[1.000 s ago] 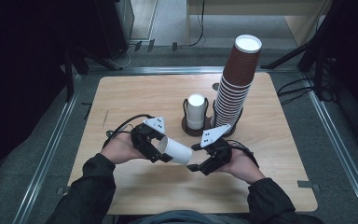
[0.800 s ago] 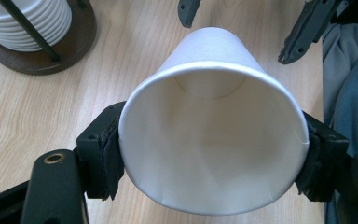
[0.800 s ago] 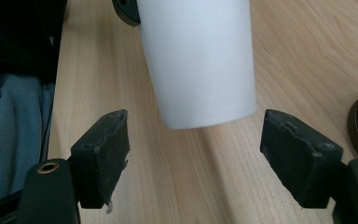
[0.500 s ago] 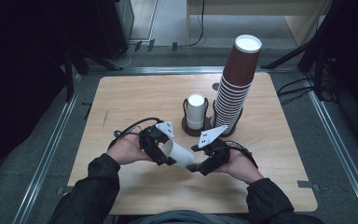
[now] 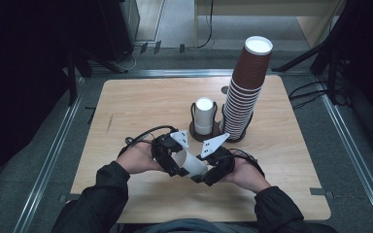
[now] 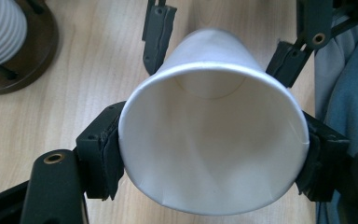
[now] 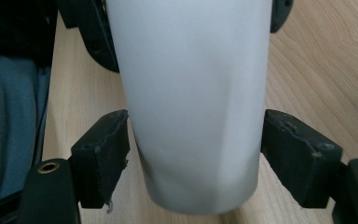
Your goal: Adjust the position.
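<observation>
A white paper cup (image 5: 192,165) lies on its side low over the table, between my two grippers. My left gripper (image 5: 175,162) is shut on it near the rim; in the left gripper view its pads (image 6: 105,154) press both sides of the open mouth (image 6: 209,140). My right gripper (image 5: 205,174) faces it from the other side with the cup's base end (image 7: 196,93) between its jaws. These jaws have just been closing a little. The right pads (image 7: 105,149) stand at the cup's sides with a hair of space, and the wall is not dented.
A tall stack of brown cups (image 5: 245,92) and a short stack of white cups (image 5: 204,115) stand in a dark round holder (image 5: 218,132) behind the grippers, at mid-table. The wooden table (image 5: 141,107) has bare room to the left. Metal rails border it.
The left hand has carried the cup to the right and slightly down. The cup's base end, which was short of the right gripper, now sits between the right jaws.
</observation>
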{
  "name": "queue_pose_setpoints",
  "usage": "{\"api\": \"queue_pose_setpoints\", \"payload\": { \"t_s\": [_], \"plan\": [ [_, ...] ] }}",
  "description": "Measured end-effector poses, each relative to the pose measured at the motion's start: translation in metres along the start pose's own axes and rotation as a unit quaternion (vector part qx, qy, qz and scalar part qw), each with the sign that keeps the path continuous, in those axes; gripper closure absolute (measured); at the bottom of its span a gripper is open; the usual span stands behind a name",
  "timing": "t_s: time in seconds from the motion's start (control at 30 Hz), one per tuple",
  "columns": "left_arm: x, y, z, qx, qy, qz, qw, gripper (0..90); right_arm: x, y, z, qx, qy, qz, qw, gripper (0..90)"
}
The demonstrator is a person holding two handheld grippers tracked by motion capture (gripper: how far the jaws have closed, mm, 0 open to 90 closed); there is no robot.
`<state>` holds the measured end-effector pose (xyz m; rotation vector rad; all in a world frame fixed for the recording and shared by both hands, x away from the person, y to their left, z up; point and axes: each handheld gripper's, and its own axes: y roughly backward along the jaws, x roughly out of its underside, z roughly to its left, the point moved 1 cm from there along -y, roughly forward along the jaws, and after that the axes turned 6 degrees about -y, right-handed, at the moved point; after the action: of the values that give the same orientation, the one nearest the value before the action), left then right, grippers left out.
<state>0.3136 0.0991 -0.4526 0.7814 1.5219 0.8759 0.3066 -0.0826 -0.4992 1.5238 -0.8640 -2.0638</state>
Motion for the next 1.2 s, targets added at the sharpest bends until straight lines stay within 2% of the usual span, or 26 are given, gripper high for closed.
{"api": "queue_pose_setpoints", "payload": {
  "t_s": [0.13, 0.33, 0.5, 0.63, 0.73, 0.97, 1.13, 1.2],
  "plan": [
    [0.0, -0.002, 0.0, 0.0, 0.001, 0.002, 1.0, 23.7, -0.001, -0.001, 0.002, -0.003, 0.007, -0.003, 1.0, 31.3],
    [0.0, -0.002, -0.001, 0.002, 0.002, 0.001, 1.0, 22.7, -0.001, -0.001, 0.003, -0.001, 0.022, -0.001, 0.9998, 33.3],
    [0.001, -0.001, 0.0, 0.001, 0.003, -0.004, 1.0, 20.9, -0.001, 0.0, 0.004, 0.0, 0.024, -0.003, 0.9997, 33.5],
    [0.001, -0.001, 0.001, -0.001, 0.009, -0.01, 0.9999, 14.1, -0.001, 0.002, 0.003, 0.001, 0.023, -0.009, 0.9997, 33.5],
    [0.002, 0.003, 0.002, 0.002, 0.021, -0.032, 0.9993, 12.8, 0.0, 0.005, 0.001, 0.001, 0.018, -0.012, 0.9998, 33.3],
    [0.009, 0.014, 0.006, -0.014, 0.037, -0.061, 0.9974, 7.9, 0.003, 0.015, -0.006, 0.006, 0.006, -0.038, 0.9992, 33.1],
    [0.016, 0.019, 0.006, -0.016, 0.047, -0.089, 0.9948, 7.9, 0.004, 0.021, -0.008, 0.006, -0.001, -0.052, 0.9986, 32.9],
    [0.018, 0.021, 0.007, -0.016, 0.051, -0.105, 0.9931, 7.9, 0.004, 0.023, -0.009, 0.008, -0.001, -0.063, 0.998, 32.9]
  ]
}}
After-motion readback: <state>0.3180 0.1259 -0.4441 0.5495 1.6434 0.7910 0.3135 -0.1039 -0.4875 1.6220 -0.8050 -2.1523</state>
